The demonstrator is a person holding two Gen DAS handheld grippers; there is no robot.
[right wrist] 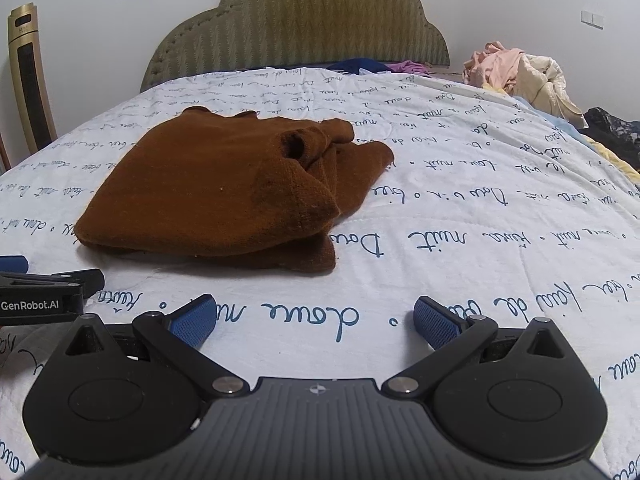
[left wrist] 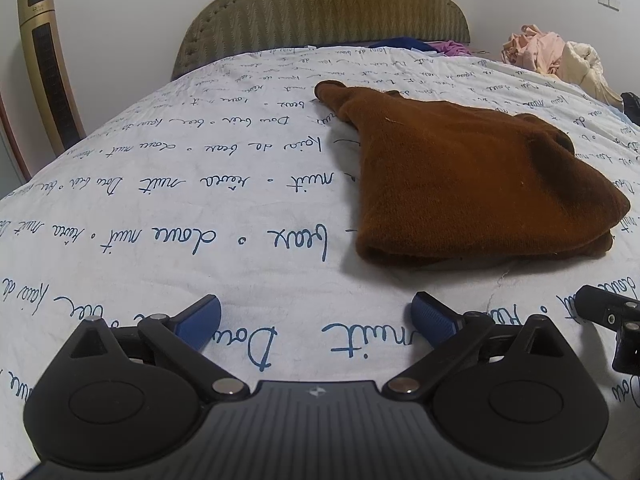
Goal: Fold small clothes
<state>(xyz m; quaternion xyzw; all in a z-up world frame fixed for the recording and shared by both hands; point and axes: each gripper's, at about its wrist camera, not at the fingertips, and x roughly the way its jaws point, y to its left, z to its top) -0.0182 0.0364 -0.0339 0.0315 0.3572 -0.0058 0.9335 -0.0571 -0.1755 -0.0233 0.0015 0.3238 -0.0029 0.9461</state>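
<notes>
Both jaws stand released: my left gripper (left wrist: 316,320) and right gripper (right wrist: 314,322) hover empty above the white script-printed bedsheet (left wrist: 160,184), the folded brown knitted garment (right wrist: 224,188) lying at eleven o'clock of the right.

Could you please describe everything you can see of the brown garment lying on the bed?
The brown garment is a small knitted-looking piece, rust brown and fuzzy, folded into a rough stack of layers on the white bedspread printed with blue script. One tube-like opening, perhaps a sleeve or neck, faces the right wrist camera. A loose end trails toward the headboard. Neither gripper touches it; only the bedspread does.
</notes>
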